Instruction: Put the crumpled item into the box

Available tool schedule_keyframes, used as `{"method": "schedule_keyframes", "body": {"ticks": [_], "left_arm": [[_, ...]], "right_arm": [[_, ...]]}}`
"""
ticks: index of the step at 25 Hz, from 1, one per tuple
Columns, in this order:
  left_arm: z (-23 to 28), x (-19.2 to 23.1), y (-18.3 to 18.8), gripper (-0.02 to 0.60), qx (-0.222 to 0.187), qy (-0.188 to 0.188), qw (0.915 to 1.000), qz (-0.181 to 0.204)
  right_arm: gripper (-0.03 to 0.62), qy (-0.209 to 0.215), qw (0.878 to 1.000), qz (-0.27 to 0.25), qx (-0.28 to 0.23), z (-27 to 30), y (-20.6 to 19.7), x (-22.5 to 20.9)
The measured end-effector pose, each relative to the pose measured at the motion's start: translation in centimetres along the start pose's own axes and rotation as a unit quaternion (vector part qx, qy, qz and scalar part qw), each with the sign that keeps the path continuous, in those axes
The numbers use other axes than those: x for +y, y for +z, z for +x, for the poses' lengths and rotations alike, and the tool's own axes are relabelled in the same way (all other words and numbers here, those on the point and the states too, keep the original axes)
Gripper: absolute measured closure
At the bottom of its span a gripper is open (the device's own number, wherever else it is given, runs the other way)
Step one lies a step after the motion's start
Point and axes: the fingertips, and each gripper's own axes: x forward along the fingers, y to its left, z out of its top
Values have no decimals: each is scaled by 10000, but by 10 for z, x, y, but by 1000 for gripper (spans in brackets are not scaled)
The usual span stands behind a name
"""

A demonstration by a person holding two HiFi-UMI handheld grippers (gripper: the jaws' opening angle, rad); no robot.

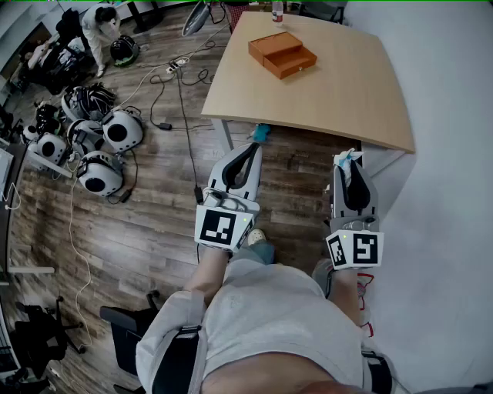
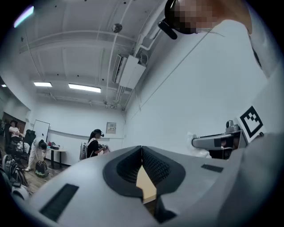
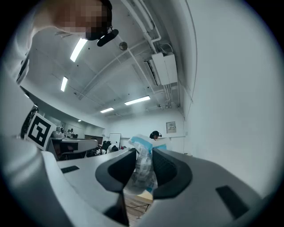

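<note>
A crumpled clear and blue wrapper (image 3: 143,166) sits squeezed between the jaws of my right gripper (image 3: 143,170), which is shut on it. From the head view the crumpled wrapper (image 1: 347,159) sticks out past the tips of the right gripper (image 1: 350,171), just short of the table's near edge. My left gripper (image 1: 248,154) is held level beside it, shut with nothing in it; its jaws meet in the left gripper view (image 2: 142,165). An orange-brown box (image 1: 282,54) with an open tray stands far back on the light wooden table (image 1: 331,100).
A bottle (image 1: 277,11) stands at the table's far edge. Cables, helmets (image 1: 100,173) and a person (image 1: 102,27) fill the wooden floor to the left. A white wall runs along the right. A blue scrap (image 1: 260,132) lies under the table's near edge.
</note>
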Motion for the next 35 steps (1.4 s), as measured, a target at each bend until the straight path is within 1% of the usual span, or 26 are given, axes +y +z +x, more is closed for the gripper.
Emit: {"method": "schedule_keyframes", "body": {"ticks": [11,21,24,29,35], "left_arm": [[15,3,-6,568,30,-96,9999,-9],[49,17,-17,568,62,-177,9998,-50],[62,23,-19,568,24,-191,9998,-49],[79,37,-22,568,-35,-193,9998,-27],[102,59,-25,568,-88,-200,9998,-35]], "right_arm": [[484,-88,10000,20,-17,11,-5,-8],[484,-168,9999,-19,22,43,-14,-24],[479,-202,9998,-51,35,56,-18,-29],[477,-186,9998,43,-3,79,-23,-31],[477,-273,9995,144,-72,105,-25,-35]]}}
